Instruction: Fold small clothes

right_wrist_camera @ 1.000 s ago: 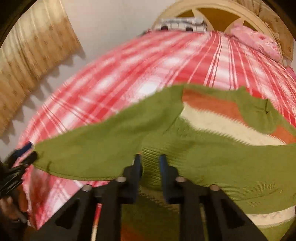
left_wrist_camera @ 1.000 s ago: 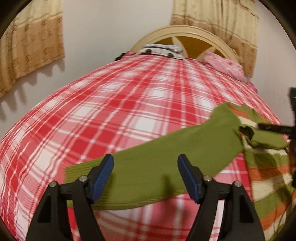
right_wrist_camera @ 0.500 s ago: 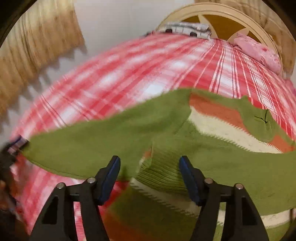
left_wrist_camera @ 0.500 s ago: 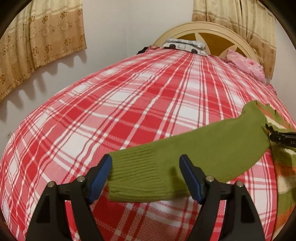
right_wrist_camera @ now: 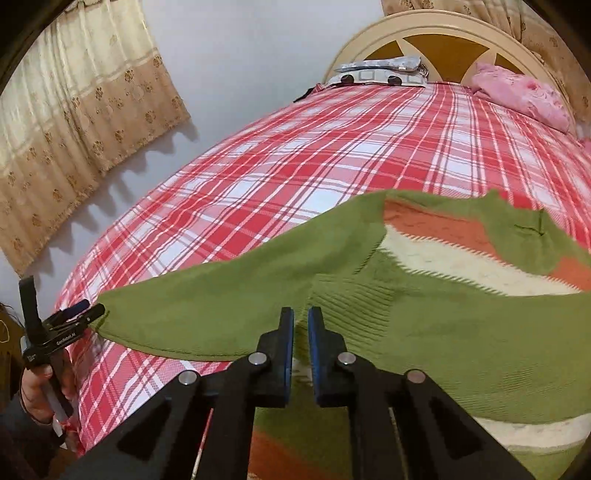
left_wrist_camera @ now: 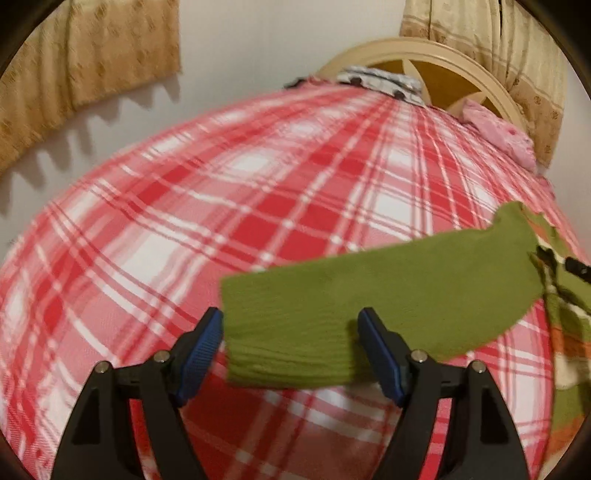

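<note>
Where the right gripper (right_wrist_camera: 301,325) sits nearest, its jaws are nearly closed with folded green knit at the gap; a firm pinch cannot be confirmed. Left gripper (left_wrist_camera: 290,328): jaws wide open, straddling the ribbed cuff of the sleeve (left_wrist_camera: 369,295) without clamping it. Sweater (right_wrist_camera: 443,314): green with orange and cream stripes, spread on the bed (right_wrist_camera: 295,166), one sleeve stretched leftward. Beyond: red plaid cover, pink pillow (right_wrist_camera: 521,96), cream headboard (right_wrist_camera: 439,29), beige curtain (right_wrist_camera: 74,122).
</note>
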